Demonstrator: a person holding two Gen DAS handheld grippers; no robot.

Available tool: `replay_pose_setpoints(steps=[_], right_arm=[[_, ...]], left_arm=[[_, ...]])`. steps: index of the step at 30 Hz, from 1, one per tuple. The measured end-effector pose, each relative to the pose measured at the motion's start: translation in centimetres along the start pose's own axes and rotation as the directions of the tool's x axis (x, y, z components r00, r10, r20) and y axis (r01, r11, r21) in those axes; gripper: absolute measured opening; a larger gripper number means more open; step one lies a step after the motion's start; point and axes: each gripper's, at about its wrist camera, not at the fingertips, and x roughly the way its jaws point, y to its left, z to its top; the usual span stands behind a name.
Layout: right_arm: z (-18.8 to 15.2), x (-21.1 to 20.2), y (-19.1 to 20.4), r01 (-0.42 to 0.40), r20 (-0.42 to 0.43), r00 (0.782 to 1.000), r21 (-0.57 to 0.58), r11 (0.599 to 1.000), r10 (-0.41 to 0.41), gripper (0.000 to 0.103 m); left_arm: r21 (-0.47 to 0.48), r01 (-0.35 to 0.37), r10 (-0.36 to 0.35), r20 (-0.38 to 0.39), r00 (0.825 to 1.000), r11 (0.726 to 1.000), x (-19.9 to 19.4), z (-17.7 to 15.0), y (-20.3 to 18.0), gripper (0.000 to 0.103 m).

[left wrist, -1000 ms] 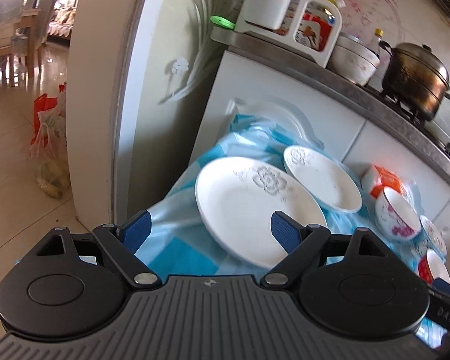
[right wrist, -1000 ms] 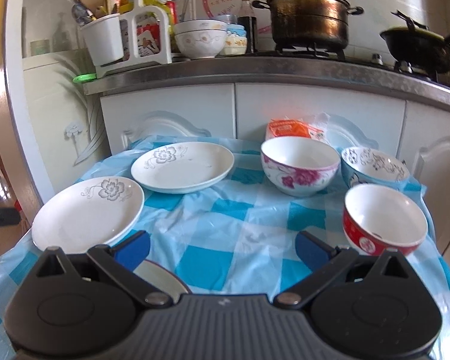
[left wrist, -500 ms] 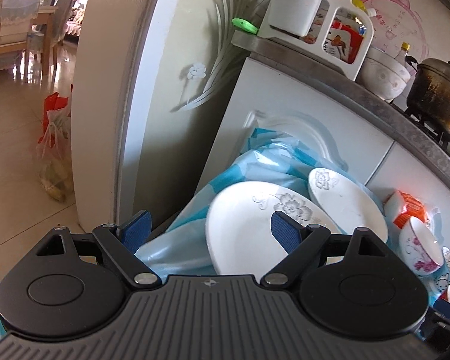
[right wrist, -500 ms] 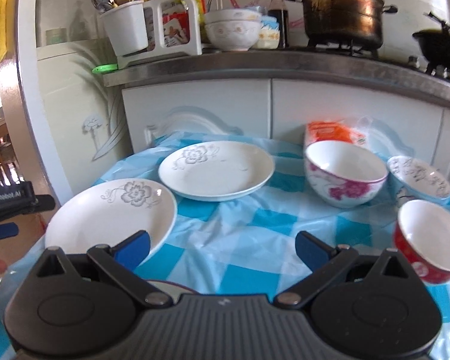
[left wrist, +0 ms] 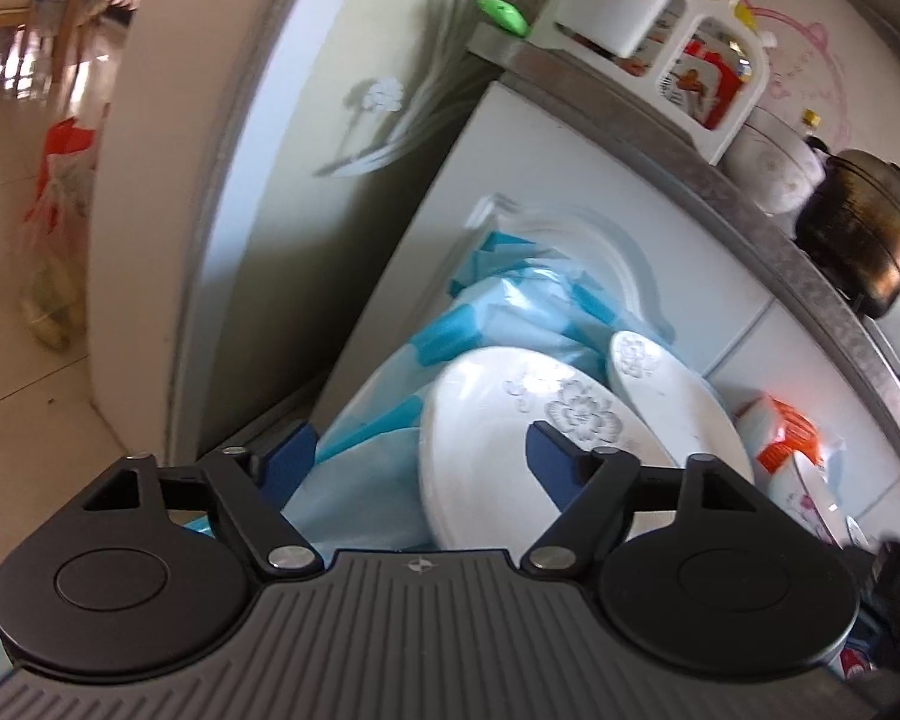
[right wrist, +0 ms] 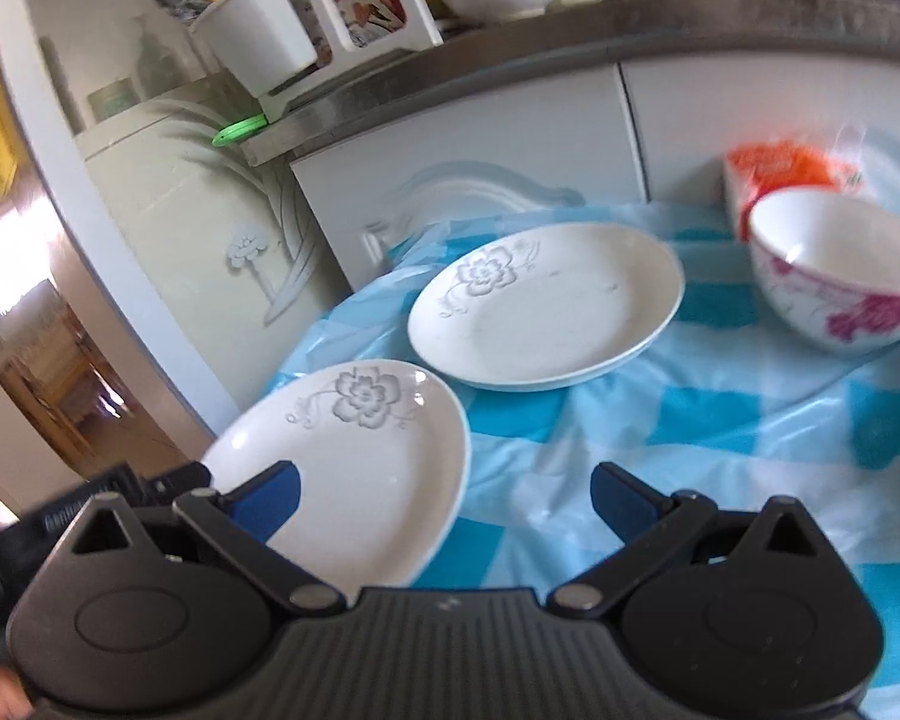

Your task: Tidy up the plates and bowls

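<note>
White plate [right wrist: 354,468] lies at the table [right wrist: 720,420] edge between the wide-open left claw [left wrist: 420,459] and wide-open right claw [right wrist: 444,498], neither gripping it

A blue-and-white checked plastic cloth [right wrist: 720,420] covers the bench before white kitchen cabinets [right wrist: 480,162]. On the steel worktop [right wrist: 570,42] above stand a white utensil caddy [right wrist: 258,36] and a green clip [right wrist: 237,131] at its corner. An orange packet [right wrist: 780,165] leans against the cabinet. A dark metal pot [left wrist: 864,228] sits on the stove; a red plastic bag [left wrist: 60,228] rests on the tiled floor [left wrist: 24,444]
</note>
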Motion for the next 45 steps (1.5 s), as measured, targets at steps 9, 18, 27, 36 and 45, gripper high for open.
replay_pose_setpoints(steps=[9,18,27,36,45], right_arm=[[0.6,2.7,-0.7,-0.083,-0.063,0.994,0.113,0.99,0.091,0.101],[0.5,4.1,-1.4,-0.14,-0.09,0.983,0.19,0.972,0.159,0.101],[0.2,4.6,-0.8,-0.211,-0.099,0.967,0.215,0.954,0.236,0.101],[0.0,4.6,-0.1,-0.204,-0.093,0.969,0.215,0.955,0.228,0.101],[0.1,3.6,0.7,-0.202,-0.073,0.974,0.162,0.966,0.216,0.101]], left_arm=[[0.043,0.039,-0.039,0.001,0.999,0.998,0.3,-0.3,-0.4,0.066],[0.072,0.057,-0.057,-0.002,0.998,0.996,0.9,-0.3,-0.4,0.048],[0.102,0.067,-0.066,-0.017,0.998,0.992,1.1,-0.6,-0.7,0.034],[0.079,0.078,-0.076,-0.021,0.997,0.994,1.0,-0.5,-0.5,0.032],[0.099,0.072,-0.073,0.007,0.997,0.992,0.4,-0.6,-0.8,0.031]])
